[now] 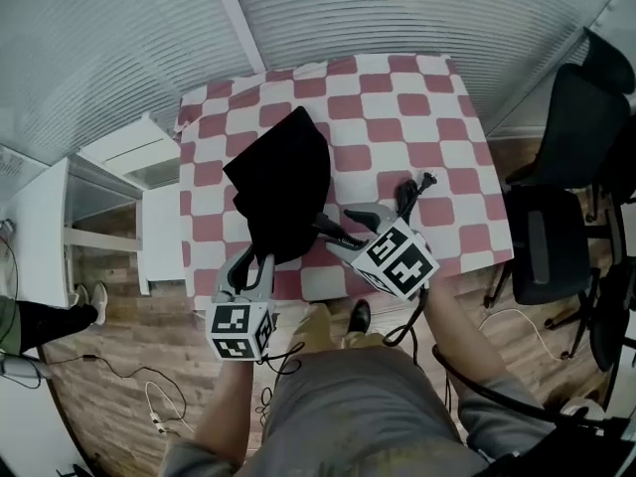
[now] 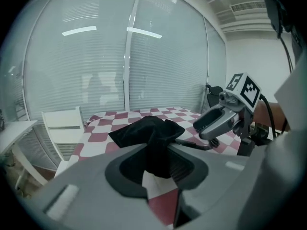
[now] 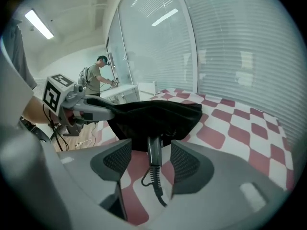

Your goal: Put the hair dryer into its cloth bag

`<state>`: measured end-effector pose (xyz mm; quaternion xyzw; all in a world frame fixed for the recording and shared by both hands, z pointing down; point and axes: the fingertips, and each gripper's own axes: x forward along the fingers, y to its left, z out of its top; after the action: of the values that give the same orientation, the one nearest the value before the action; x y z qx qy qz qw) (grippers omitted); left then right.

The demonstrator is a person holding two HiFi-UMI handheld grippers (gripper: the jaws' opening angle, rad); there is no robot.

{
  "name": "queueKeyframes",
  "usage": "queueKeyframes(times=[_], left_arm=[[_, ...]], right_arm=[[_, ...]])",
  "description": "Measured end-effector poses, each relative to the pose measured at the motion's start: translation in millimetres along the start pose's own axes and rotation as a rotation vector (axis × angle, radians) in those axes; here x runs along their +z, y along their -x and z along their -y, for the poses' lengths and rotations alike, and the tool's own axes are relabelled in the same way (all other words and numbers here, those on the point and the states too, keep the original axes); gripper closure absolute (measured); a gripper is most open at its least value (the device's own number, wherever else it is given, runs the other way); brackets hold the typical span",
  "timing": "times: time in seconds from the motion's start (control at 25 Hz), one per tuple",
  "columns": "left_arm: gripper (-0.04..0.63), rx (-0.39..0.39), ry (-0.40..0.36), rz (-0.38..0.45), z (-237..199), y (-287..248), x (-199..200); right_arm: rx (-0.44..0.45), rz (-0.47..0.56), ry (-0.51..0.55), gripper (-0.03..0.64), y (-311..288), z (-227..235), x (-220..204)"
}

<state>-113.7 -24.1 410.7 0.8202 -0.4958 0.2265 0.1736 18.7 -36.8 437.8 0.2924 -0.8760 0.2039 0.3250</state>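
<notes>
The black cloth bag (image 1: 280, 179) lies on the checkered table (image 1: 417, 97), its near edge raised. My left gripper (image 1: 255, 259) is shut on that edge; in the left gripper view the bag's fabric (image 2: 158, 150) hangs pinched between the jaws. The hair dryer's body is hidden inside the bag, and only its dark handle (image 3: 153, 150) and coiled cord (image 3: 154, 178) stick out. My right gripper (image 3: 151, 152) stands open with a jaw on each side of the handle, neither pad touching it. The cord (image 1: 405, 199) trails to a plug on the table.
A white low shelf unit (image 1: 124, 162) stands left of the table. Black office chairs (image 1: 556, 207) crowd its right side. Cables (image 1: 154, 400) lie on the wooden floor near my feet. A person (image 3: 96, 80) stands far off by the glass wall.
</notes>
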Motion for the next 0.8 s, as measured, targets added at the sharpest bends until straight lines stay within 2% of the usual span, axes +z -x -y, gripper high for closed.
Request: queueKeyframes(times=[0.12,0.36,0.64,0.8], left_arm=[[0.477,-0.007,-0.02,-0.006,6,5,2],[0.475,0.0,-0.06,0.0,16,10,8],[0.488,0.016,-0.056,0.01,18,6,10],[0.488,0.02,-0.032,0.028,13,7,15]], right_arm=[[-0.033,0.036,-0.002,0.336,21,3,0],[-0.066,0.071,0.076,0.349,40,6,5],[-0.105,0.007,0.237,0.368,18,21,3],[-0.122,-0.008,0.28,0.383,5,36,8]])
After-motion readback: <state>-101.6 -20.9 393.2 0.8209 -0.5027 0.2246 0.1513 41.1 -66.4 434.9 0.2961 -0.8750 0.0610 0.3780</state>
